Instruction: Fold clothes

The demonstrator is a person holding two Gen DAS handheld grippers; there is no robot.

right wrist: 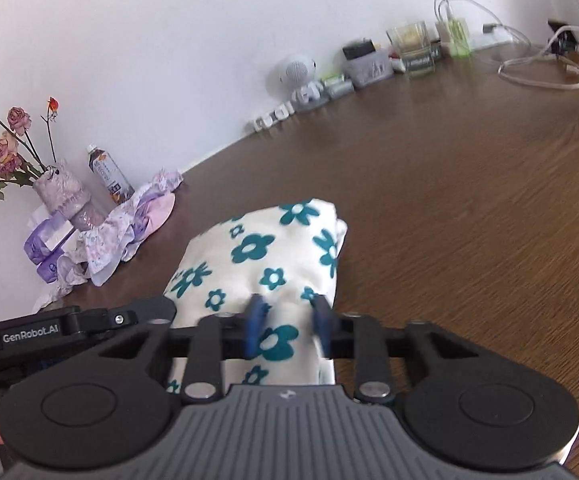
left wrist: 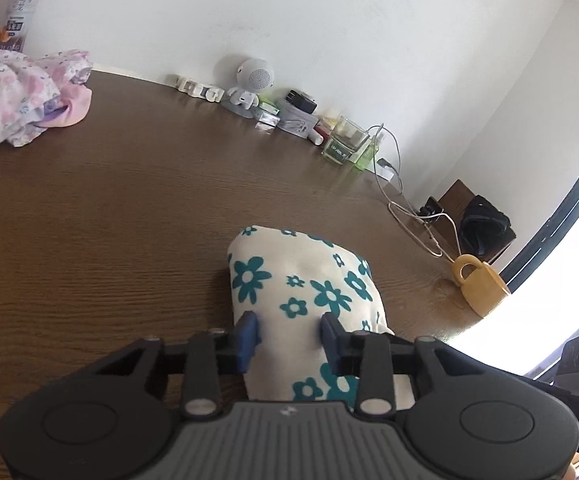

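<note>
A folded white cloth with teal flowers (left wrist: 301,280) lies as a thick bundle on the brown wooden table (left wrist: 109,220). My left gripper (left wrist: 289,334) has its blue fingers pressed on either side of the bundle's near end, shut on it. In the right wrist view the same floral cloth (right wrist: 257,248) runs away from the camera, and my right gripper (right wrist: 289,320) is likewise shut on its near end. The black body of the left gripper (right wrist: 69,328) shows at the left edge there, beside the cloth. The cloth's underside is hidden.
A crumpled pink and purple garment (left wrist: 21,96) lies at the far left by a bottle (left wrist: 21,4). A vase of dried roses (right wrist: 61,196) stands near it. Small items, a glass (left wrist: 345,140) and cables (left wrist: 409,208) line the wall. A yellow mug (left wrist: 479,284) sits at the table's right edge.
</note>
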